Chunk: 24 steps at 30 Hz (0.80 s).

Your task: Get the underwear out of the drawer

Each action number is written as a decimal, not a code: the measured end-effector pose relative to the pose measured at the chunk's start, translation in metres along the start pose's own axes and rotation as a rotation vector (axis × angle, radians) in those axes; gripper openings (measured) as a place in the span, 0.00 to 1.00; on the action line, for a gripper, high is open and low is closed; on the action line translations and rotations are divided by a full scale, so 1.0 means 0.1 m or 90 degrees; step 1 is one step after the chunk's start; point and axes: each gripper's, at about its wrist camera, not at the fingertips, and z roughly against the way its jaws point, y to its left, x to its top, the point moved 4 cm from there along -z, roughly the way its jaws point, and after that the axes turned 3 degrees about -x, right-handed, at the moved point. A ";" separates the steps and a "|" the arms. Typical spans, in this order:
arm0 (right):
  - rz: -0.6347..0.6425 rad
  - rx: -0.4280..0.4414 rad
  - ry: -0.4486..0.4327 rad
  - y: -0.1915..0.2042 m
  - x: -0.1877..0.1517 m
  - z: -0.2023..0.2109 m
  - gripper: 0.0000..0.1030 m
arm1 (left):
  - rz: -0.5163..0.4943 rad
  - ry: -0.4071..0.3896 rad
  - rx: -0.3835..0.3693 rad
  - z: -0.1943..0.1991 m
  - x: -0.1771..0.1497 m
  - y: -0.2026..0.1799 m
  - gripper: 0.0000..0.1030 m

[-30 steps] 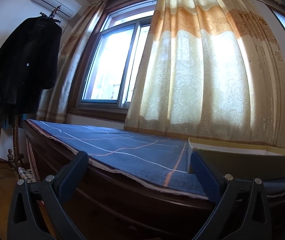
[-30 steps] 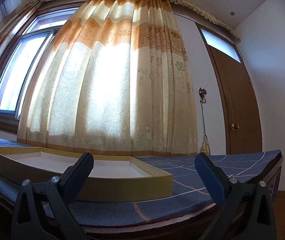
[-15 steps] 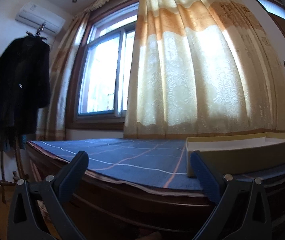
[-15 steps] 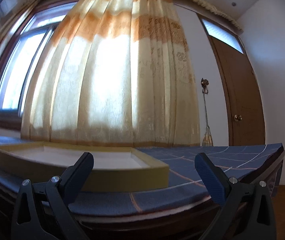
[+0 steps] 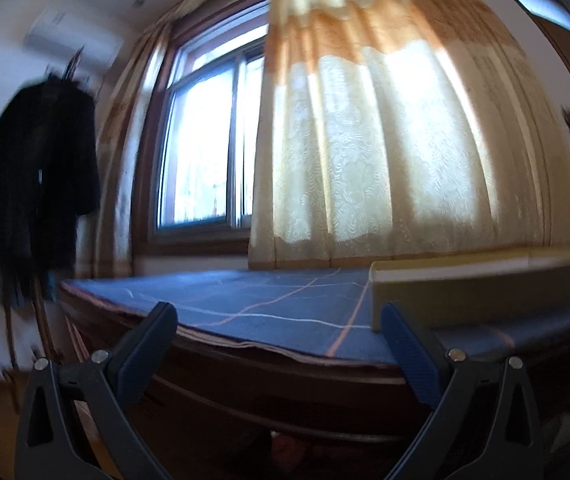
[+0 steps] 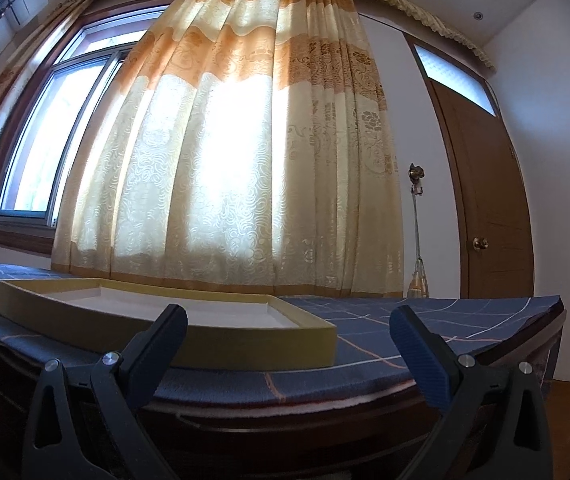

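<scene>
- While underwear and drawer are staying out of view, left hand-held gripper [image 5: 279, 330] is hanging spread wide, empty, before the blue-clothed counter [image 5: 269, 306].
- Right hand-held gripper [image 6: 289, 334] is gaping likewise, gripping nothing, facing the shallow yellow tray [image 6: 245, 342] lying lengthwise along the counter.

My left gripper [image 5: 279, 330] gapes empty before a dark wooden dresser [image 5: 285, 392] topped with blue checked cloth [image 5: 269, 300]; a yellow tray [image 5: 465, 292] sits right (black coat [image 5: 33, 184] blurred, left).
</scene>
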 end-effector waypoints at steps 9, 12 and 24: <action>-0.017 0.014 0.022 -0.11 0.03 0.16 0.99 | -0.027 0.055 -0.015 0.12 0.06 0.07 1.00; -0.016 0.019 0.026 -0.13 0.04 0.24 0.99 | -0.021 0.084 -0.025 0.14 0.06 0.12 1.00; -0.011 0.049 0.051 -0.23 0.09 0.55 0.99 | -0.025 0.122 -0.034 0.42 0.05 0.24 1.00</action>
